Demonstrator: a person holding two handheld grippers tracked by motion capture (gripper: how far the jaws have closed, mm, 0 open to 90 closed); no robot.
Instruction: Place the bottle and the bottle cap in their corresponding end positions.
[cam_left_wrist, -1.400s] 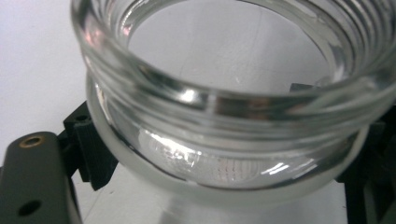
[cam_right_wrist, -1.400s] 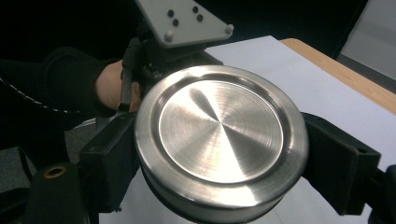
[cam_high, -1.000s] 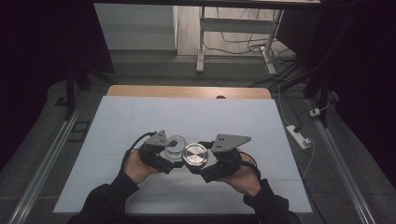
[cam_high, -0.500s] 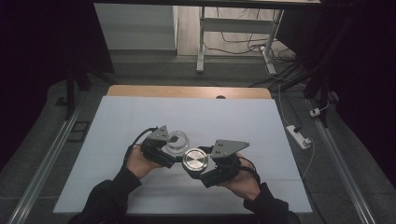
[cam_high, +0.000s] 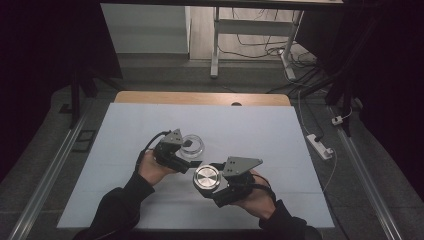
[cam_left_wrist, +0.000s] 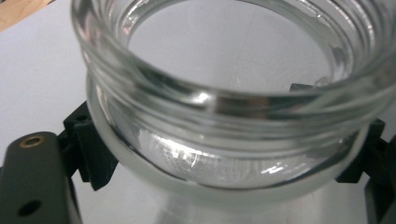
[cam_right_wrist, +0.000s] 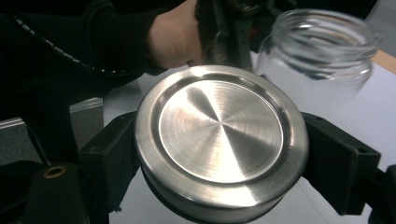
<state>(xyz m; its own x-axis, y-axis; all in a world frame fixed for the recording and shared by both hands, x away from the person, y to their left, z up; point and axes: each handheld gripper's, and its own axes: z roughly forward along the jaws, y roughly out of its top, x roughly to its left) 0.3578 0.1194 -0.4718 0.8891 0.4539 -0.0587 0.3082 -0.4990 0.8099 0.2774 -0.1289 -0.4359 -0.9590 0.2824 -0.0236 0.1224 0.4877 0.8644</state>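
Clear glass jar, brushed steel lid

Left tongs (cam_high: 192, 159) clamp the round threaded jar (cam_high: 192, 144) mid-desk (cam_high: 280, 130); right tongs (cam_high: 207, 181) clamp the smooth disc lid (cam_high: 207, 177), apart, nearer the front edge.

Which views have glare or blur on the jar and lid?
Left gripper view: glass jar so close its rim is soft, with bright glints. Right gripper view: metal lid sharp, streaked with glare; the jar behind is blurred. High view: dim surroundings, both small.

High overview, two close gripper-mounted views, shared jar (cam_high: 192, 144)
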